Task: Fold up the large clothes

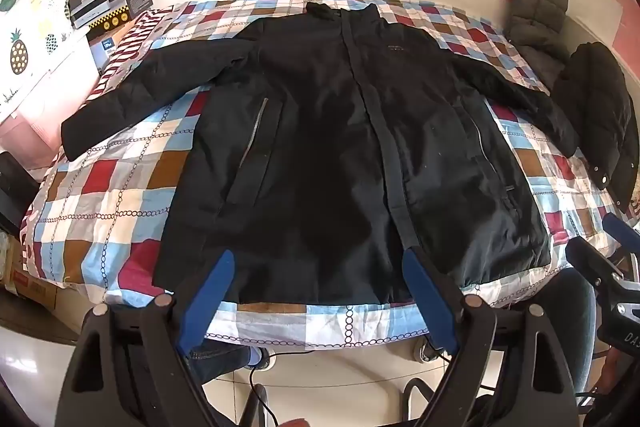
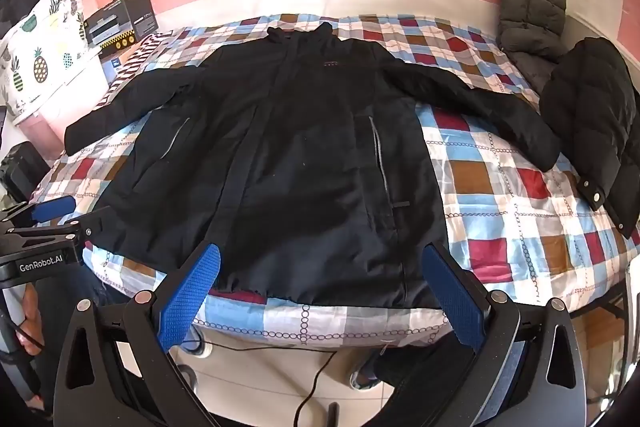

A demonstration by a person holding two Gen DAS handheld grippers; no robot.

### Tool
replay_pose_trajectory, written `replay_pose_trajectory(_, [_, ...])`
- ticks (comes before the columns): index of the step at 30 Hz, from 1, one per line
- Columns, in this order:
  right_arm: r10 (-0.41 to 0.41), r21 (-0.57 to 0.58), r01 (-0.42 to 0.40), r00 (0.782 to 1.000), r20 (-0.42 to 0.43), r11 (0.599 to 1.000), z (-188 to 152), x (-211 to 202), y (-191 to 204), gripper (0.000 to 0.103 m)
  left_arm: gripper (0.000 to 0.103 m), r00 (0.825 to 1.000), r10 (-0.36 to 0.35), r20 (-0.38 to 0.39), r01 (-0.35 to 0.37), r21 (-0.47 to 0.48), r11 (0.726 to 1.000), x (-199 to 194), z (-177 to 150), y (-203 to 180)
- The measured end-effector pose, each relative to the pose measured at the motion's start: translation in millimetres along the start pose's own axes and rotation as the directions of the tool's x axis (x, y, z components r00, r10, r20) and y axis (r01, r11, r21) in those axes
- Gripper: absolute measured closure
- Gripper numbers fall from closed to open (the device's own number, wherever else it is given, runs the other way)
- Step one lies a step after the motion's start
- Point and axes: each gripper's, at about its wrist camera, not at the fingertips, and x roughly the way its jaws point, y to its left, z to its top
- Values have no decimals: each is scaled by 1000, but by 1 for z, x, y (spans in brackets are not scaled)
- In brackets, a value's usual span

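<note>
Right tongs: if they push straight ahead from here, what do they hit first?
Most likely the black coat, near its bottom hem, on the checked quilt. The right tongs are open and empty; depth is uncertain.

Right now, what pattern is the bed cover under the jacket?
Checks of red, brown, blue and white on the bed cover; clearest in the right wrist view.

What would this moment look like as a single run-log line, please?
stage: pre-fold | black coat spread flat, front up, on checked quilt | left gripper open, empty | right gripper open, empty | both near hem
</note>
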Motion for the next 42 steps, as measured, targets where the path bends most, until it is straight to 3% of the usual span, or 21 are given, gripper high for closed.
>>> replay_pose_trajectory(42, [10,0,-10,1000,0,1000,-1,-2,4,2,15,1000,-17,-3,17,10,1000,-5,0,-5])
